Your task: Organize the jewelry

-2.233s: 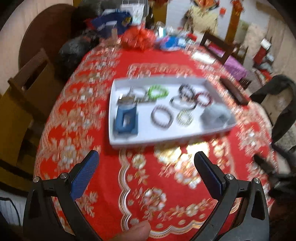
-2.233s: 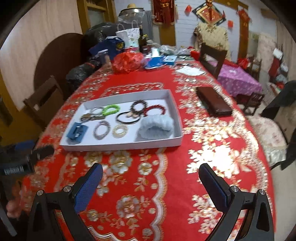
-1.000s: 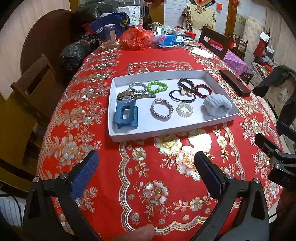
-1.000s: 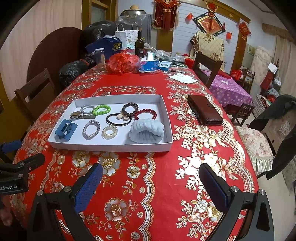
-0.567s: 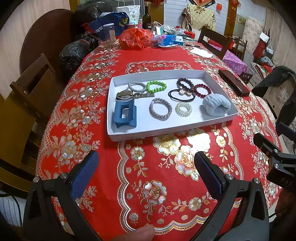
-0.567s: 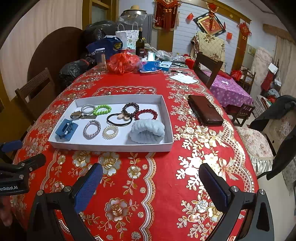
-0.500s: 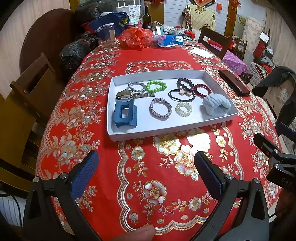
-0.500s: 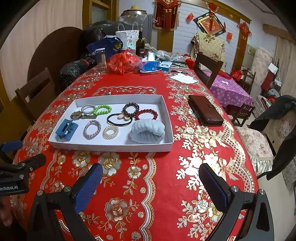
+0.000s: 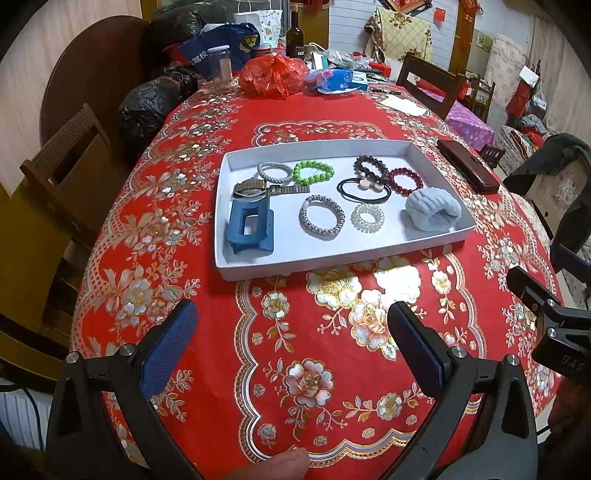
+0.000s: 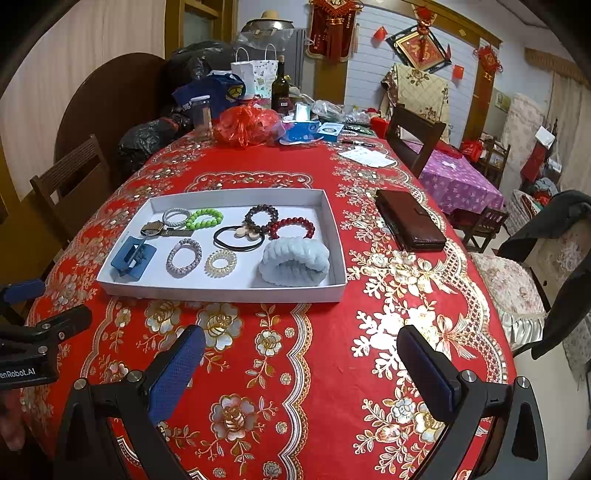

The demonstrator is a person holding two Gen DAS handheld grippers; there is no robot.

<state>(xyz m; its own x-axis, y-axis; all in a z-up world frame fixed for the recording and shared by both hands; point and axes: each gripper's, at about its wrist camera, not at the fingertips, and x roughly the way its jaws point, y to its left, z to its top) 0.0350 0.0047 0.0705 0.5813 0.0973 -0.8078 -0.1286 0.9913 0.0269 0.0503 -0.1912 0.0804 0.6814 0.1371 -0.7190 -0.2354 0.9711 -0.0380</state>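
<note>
A shallow white tray (image 9: 225,206) (image 10: 229,293) sits near the middle of a table covered w/ a red and gold floral cloth (image 9: 332,350) (image 10: 295,350). Inside lie loose jewelry and hair items, none stacked.

Along the tray's far side, L to R in the left wrist view: a silver-white beaded bracelet (image 9: 274,172) (image 10: 175,217), touching a bright green beaded bracelet (image 9: 313,173) (image 10: 204,218), then a dark brown beaded bracelet (image 9: 370,167) (image 10: 261,218) and a dark red beaded bracelet (image 9: 407,180) (image 10: 291,228).

A black hair tie w/ pale round beads (image 9: 364,187) (image 10: 239,236) lies just in front of the brown bracelet. A metal-band wristwatch (image 9: 255,190) (image 10: 157,229) lies near the tray's left side, a blue claw hair clip (image 9: 250,228) (image 10: 133,257) in front of it.

Nearer the front: a grey-and-white beaded bracelet (image 9: 321,217) (image 10: 184,257), a clear coil hair tie (image 9: 367,217) (image 10: 221,262) and a pale blue fluffy wristband (image 9: 433,209) (image 10: 294,261) toward the right end.

Right of the tray, apart from it, a dark brown wallet (image 9: 467,170) (image 10: 410,220) lies on the cloth. A red plastic bag (image 9: 273,75) (image 10: 245,124), a dark bottle (image 9: 295,35) (image 10: 280,88) and other clutter sit at the far end; wooden chairs stand around.

Left gripper (image 9: 293,330) (image 10: 44,325) and right gripper (image 10: 301,352) (image 9: 543,295) both hover over the cloth in front of the tray, fingers spread wide, holding nothing.
</note>
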